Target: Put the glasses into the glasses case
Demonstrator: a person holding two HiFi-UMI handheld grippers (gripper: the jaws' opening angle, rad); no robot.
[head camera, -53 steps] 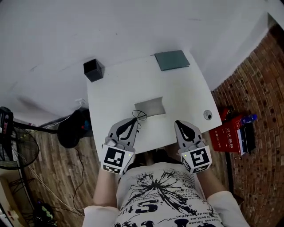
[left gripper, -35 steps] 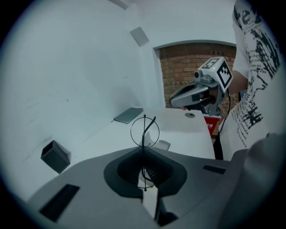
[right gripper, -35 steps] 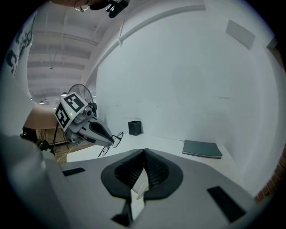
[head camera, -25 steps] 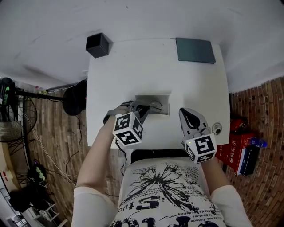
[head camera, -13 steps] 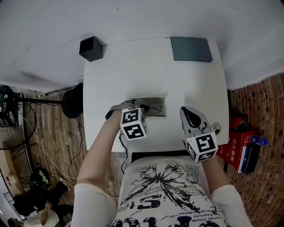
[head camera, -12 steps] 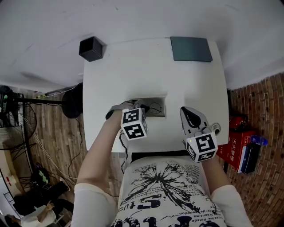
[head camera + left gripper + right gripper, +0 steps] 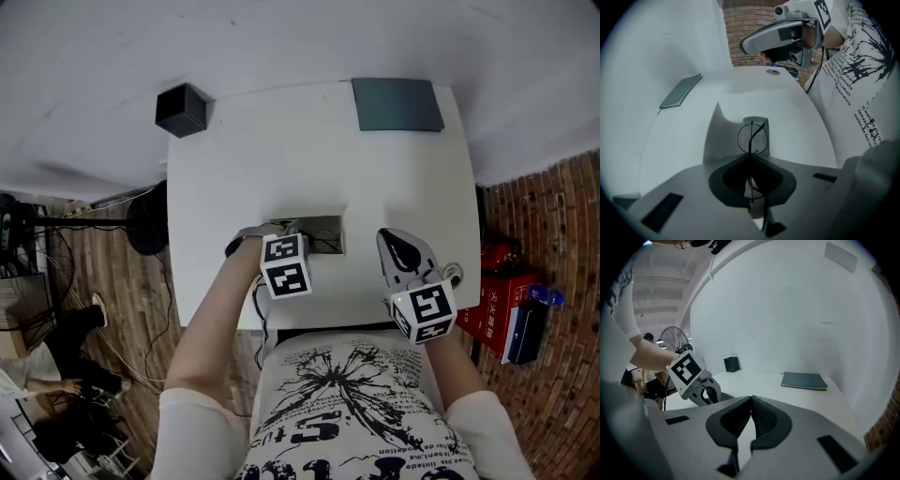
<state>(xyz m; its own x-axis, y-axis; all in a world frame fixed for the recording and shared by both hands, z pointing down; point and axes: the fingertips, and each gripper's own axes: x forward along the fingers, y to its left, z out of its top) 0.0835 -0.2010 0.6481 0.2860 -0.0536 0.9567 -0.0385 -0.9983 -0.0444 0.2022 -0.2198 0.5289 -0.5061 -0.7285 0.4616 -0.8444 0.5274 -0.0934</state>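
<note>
Hovering over the grey glasses case (image 7: pixel 330 225) on the white counter (image 7: pixel 394 178), the left tool (image 7: pixel 298 227) sits near the right tool (image 7: pixel 387 239), which is held off to one side. Left gripper view: jaws clamped on the wire-rimmed glasses (image 7: pixel 752 137), poised over the case. Right gripper view: jaws pressed together, holding nothing.

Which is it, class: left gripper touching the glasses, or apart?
Touching: in the left gripper view, the left gripper is shut on the glasses, pinching their frame.
</note>
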